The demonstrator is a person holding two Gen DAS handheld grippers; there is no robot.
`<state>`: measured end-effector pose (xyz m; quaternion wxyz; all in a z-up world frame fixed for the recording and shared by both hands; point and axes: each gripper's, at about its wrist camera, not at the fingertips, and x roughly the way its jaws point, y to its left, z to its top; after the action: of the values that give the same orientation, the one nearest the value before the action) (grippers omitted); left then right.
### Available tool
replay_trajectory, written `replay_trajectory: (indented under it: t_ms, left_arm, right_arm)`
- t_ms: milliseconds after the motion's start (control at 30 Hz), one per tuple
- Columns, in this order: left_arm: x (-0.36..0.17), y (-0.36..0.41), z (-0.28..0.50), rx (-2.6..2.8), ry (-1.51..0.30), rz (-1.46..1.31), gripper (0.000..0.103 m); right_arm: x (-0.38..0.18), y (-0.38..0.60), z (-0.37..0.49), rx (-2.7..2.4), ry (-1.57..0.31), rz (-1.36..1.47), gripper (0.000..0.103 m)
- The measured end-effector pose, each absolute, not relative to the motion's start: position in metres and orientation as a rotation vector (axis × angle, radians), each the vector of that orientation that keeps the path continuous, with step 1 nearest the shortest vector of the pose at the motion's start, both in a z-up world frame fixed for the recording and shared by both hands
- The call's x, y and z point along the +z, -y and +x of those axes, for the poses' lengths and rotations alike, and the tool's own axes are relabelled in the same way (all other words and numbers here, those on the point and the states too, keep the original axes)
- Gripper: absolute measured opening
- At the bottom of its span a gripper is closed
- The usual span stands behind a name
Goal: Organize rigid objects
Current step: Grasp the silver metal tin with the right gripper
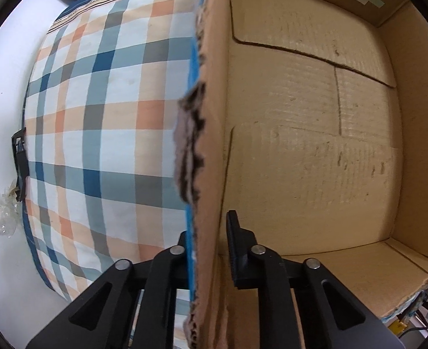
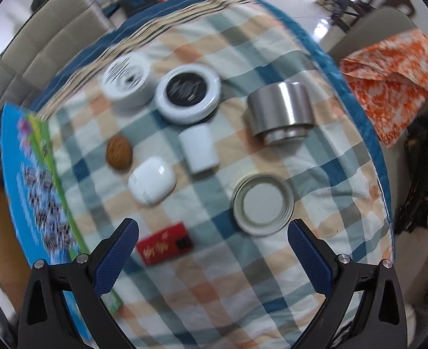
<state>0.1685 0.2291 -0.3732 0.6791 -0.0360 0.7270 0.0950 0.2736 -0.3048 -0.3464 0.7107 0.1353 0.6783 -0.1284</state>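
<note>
Checked cloth (image 2: pixel 214 276) covers the counter. Left gripper (image 1: pixel 206 247) fingers pinch the cardboard box (image 1: pixel 301 145) wall. Right gripper (image 2: pixel 212 242) fingers spread wide, empty, above the red box (image 2: pixel 164 242).

You see a cloth (image 2: pixel 243 276) checked in blue, grey, peach and white, a brown cardboard box (image 1: pixel 301 145) with a bright blue printed outside, a red packet (image 2: pixel 164 245), a silver tin (image 2: pixel 281 113), a brown nut (image 2: pixel 119 152), and an orange-and-white patterned fabric (image 2: pixel 394 78).
</note>
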Motion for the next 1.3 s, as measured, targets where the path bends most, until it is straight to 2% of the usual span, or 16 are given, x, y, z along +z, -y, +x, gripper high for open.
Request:
replay_trajectory:
  t_ms: [267,500,600,700,767,833,1100,1300]
  left_arm:
    - [-0.379,-0.223,0.165,0.235,-1.643,-0.067,0.007]
    - [-0.378,-0.227,0.159,0.24,-1.627,-0.1,0.007]
    - [-0.379,-0.234,0.154,0.238,-1.622,-0.113,0.007]
    - [-0.38,-0.238,0.152,0.238,-1.62,-0.124,0.007]
    - [-0.382,-0.242,0.149,0.236,-1.622,-0.131,0.007]
    - [-0.379,-0.243,0.15,0.234,-1.625,-0.13,0.007]
    - [-0.386,-0.245,0.15,0.231,-1.636,-0.13,0.007]
    - [-0.387,-0.245,0.149,0.231,-1.632,-0.128,0.007]
  right_arm:
    - [-0.359,0.367,0.298,-0.496,-1.366,0.653,0.103]
    - [-0.392,0.393,0.319,-0.619,-1.379,0.729,0.103]
    - [-0.409,0.399,0.321,-0.635,-1.402,0.763,0.093]
    - [-0.422,0.401,0.325,-0.663,-1.411,0.747,0.089]
    - [-0.427,0.402,0.326,-0.678,-1.408,0.735,0.078]
    - [-0.429,0.403,0.324,-0.67,-1.402,0.727,0.072]
    - [-0.421,0.413,0.302,-0.666,-1.307,0.902,0.073]
    - [-0.418,0.413,0.298,-0.678,-1.261,0.879,0.066]
